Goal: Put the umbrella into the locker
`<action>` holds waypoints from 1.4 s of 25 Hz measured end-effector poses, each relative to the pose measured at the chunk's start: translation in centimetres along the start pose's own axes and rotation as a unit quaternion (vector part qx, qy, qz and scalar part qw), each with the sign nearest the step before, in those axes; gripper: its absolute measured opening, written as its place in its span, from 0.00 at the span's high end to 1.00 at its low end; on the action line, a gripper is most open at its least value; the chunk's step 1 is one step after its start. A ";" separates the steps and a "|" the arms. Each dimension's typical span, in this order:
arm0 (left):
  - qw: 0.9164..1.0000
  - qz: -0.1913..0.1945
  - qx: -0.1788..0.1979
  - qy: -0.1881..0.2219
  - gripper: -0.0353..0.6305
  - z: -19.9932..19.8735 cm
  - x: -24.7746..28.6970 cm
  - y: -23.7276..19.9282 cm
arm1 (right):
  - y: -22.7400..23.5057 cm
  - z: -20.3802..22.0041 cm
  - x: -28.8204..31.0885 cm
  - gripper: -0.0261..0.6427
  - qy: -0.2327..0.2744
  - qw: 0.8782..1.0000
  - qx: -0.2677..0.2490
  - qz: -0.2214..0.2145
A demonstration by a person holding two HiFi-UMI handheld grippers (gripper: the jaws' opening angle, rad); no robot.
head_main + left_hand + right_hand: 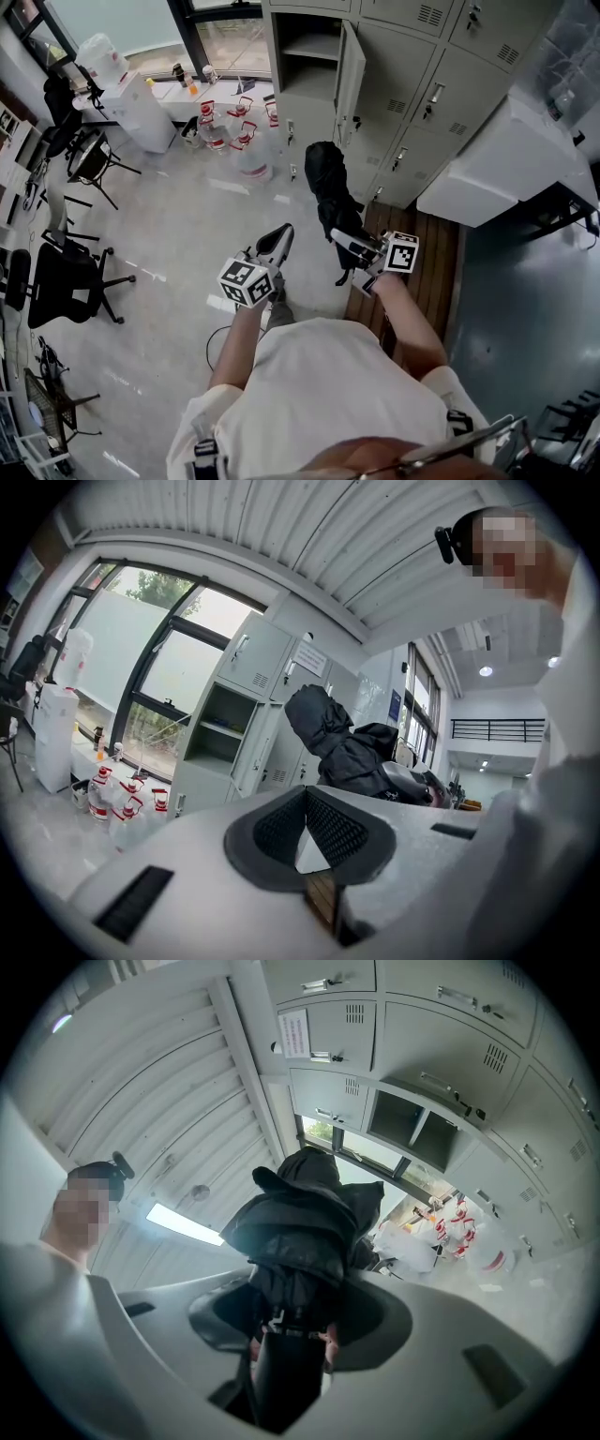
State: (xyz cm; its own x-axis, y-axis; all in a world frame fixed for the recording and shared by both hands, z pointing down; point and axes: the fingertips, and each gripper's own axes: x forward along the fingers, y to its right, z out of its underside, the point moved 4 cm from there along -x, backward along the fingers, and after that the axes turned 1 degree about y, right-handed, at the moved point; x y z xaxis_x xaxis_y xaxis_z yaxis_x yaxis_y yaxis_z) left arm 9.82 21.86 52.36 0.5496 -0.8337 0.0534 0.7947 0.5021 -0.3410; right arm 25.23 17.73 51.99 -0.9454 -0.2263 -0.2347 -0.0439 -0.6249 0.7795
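Several grey lockers (pixel 422 89) filled the wall ahead of me, and one open locker (pixel 309 56) at the upper left of the bank had its door (pixel 349 80) swung out. The black folded umbrella (pixel 328 183) was not inside. It was up in the air in front of the bank, below that compartment. I had the right gripper (pixel 347 242) clamped on its near end. The left gripper (pixel 281 234) sat just beside it, jaws pressed together on nothing. Water bottles (pixel 230 131) stood on the floor (pixel 187 225) left of the lockers.
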 end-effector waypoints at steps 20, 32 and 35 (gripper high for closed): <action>0.996 0.082 0.000 -0.036 0.94 -7.3 5.9 -18.5 | 8.3 -6.2 15.3 0.66 0.077 0.997 0.004 0.025; 0.993 0.107 -0.002 -0.045 0.94 -8.5 6.8 -24.0 | 10.9 -8.3 19.8 0.66 0.109 0.993 -0.004 0.051; 0.993 0.105 -0.007 -0.045 0.94 -8.5 7.6 -25.0 | 11.9 -8.9 20.0 0.66 0.118 0.991 0.005 0.056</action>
State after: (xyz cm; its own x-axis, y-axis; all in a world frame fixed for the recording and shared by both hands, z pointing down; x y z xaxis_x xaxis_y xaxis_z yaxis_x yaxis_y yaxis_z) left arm -8.06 0.97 53.29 0.7241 -0.6868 0.0630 0.6570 0.6592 -0.3658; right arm 8.67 -0.92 51.41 -0.8429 -0.4629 -0.2744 0.0532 -0.5792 0.8135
